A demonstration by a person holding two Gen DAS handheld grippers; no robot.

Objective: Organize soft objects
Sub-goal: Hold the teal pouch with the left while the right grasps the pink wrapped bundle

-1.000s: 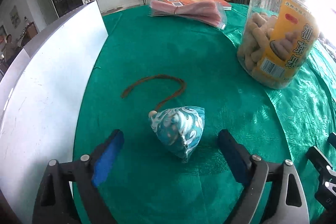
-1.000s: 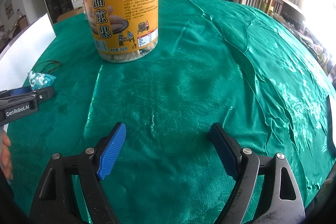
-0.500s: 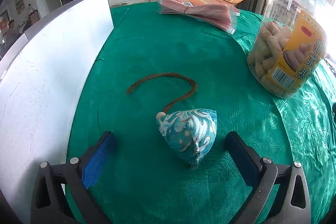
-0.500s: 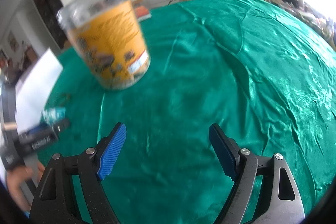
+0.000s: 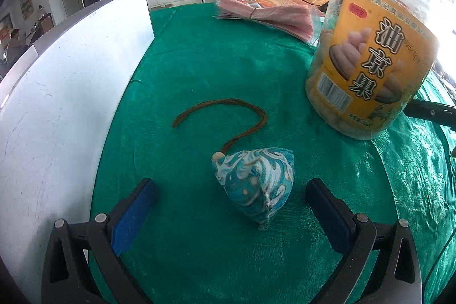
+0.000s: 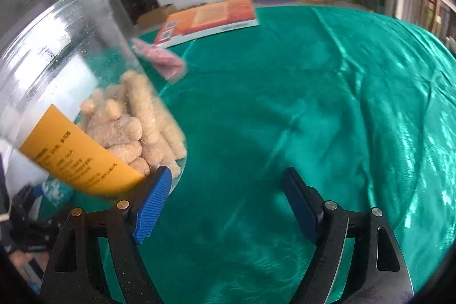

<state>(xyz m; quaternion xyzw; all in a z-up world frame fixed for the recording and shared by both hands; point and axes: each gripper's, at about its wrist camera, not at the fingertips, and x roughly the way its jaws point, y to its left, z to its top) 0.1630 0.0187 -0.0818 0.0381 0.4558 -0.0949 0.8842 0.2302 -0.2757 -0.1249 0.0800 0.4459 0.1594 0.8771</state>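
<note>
A small blue-and-white patterned pouch with a brown cord lies on the green tablecloth. My left gripper stands open around it, with gaps between its pads and the pouch. In the right wrist view my right gripper is open over bare cloth and its jaws are closing, with nothing between them. Its left finger is right beside the base of the clear snack jar. A bit of the pouch shows past the jar at lower left.
A white board stands along the left of the table. The tall snack jar is right of the pouch. A pink packet and an orange booklet lie at the far side. A person's hand holds the left gripper.
The right gripper has swung left close to the jar, which now fills that view's left side. The left gripper opened slightly wider around the pouch and hardly moved.
</note>
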